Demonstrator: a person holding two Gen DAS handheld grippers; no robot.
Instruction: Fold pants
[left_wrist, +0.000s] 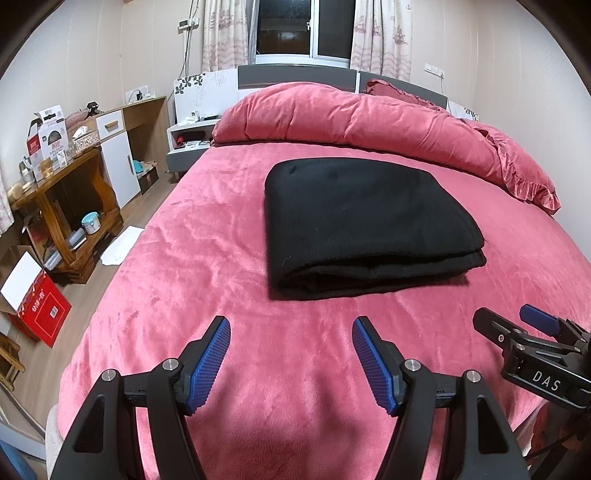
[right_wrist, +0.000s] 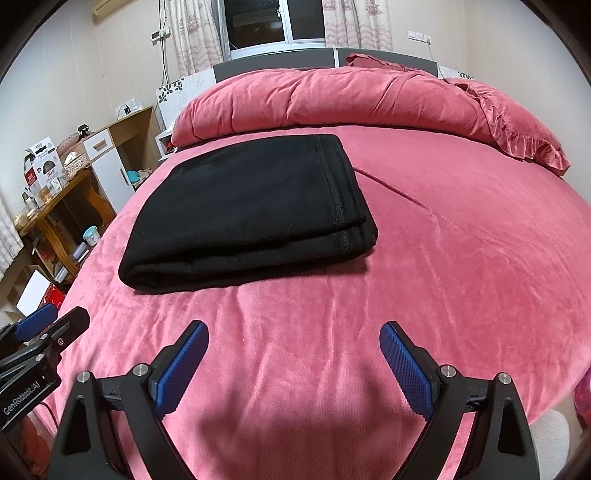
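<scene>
The black pants lie folded into a flat rectangle on the pink bed, with stacked layers showing along the near edge. They also show in the right wrist view, hem seam at their right side. My left gripper is open and empty above the blanket, short of the pants' near edge. My right gripper is open and empty, near the front of the bed and to the right of the pants. The right gripper also shows at the left wrist view's right edge.
A rolled pink duvet and a frilled pillow lie at the head of the bed. A wooden shelf, a desk cabinet and a red box stand on the floor to the left.
</scene>
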